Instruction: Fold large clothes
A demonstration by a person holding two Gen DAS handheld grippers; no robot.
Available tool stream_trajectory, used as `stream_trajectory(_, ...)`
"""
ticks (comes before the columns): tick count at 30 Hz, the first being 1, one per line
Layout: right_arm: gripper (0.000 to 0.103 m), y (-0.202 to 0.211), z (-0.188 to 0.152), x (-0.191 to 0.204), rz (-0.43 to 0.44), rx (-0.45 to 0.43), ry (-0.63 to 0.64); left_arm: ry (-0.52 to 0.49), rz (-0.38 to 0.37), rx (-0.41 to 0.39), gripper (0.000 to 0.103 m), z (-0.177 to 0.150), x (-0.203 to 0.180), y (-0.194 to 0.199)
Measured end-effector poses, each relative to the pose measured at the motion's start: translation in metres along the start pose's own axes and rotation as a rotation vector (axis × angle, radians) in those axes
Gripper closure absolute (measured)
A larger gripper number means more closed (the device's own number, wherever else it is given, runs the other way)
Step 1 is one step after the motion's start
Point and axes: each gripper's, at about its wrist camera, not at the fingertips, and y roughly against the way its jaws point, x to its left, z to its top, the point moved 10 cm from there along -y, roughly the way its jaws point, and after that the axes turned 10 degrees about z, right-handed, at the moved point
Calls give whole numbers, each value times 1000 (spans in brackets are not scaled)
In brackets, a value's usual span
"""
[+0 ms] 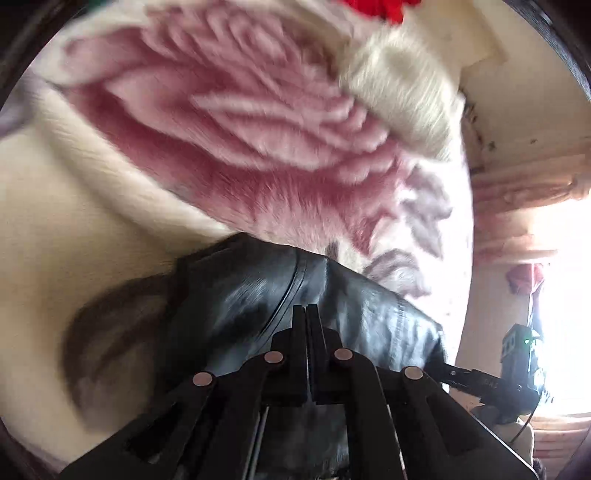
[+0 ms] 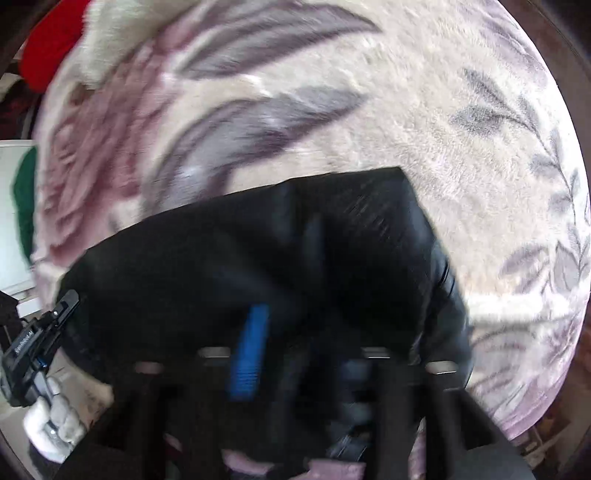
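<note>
A black leather garment (image 1: 280,295) lies on a plush cream blanket with a pink rose print (image 1: 229,122). My left gripper (image 1: 306,314) is shut, its fingers pressed together over the garment's seam; I cannot tell if cloth is pinched between them. In the right wrist view the black garment (image 2: 295,240) fills the lower middle, blurred by motion. My right gripper (image 2: 288,332) is blurred; a blue pad (image 2: 249,350) shows on one finger, and the garment covers the tips. The right gripper also shows in the left wrist view (image 1: 480,380), its tip at the garment's edge.
A red cloth (image 1: 373,9) lies at the blanket's far edge, also in the right wrist view (image 2: 48,48). A bright window (image 1: 565,295) is at right. The left gripper, held by a white-gloved hand (image 2: 55,424), shows at lower left. A green item (image 2: 26,199) is at left.
</note>
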Motion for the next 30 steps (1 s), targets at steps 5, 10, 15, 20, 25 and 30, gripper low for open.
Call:
stream_trajectory(5,31,-8,-38,48,197,59,21,198,26,-56,29,-27,84,33)
stream_trajectory(10,31,-55,-80,57,220,141,-5,358,-99,56,7,-76,120,-13)
stream_trajectory(15,31,-65,-83,73,242,115,6,238,-205,80,7,-84,68,-46)
stream_trajectory(20,31,-89,-78,72,275,129,-27,134,-124,40,17,-70,38,-72)
stream_trajectory(25,30,-89,-73,78,290,147,-77,-12,18,-45,82,-58,11,-56)
stream_trajectory(30,31,-64,-63,88,337,48,19,-69,24,-48,87,-53,-11,-36)
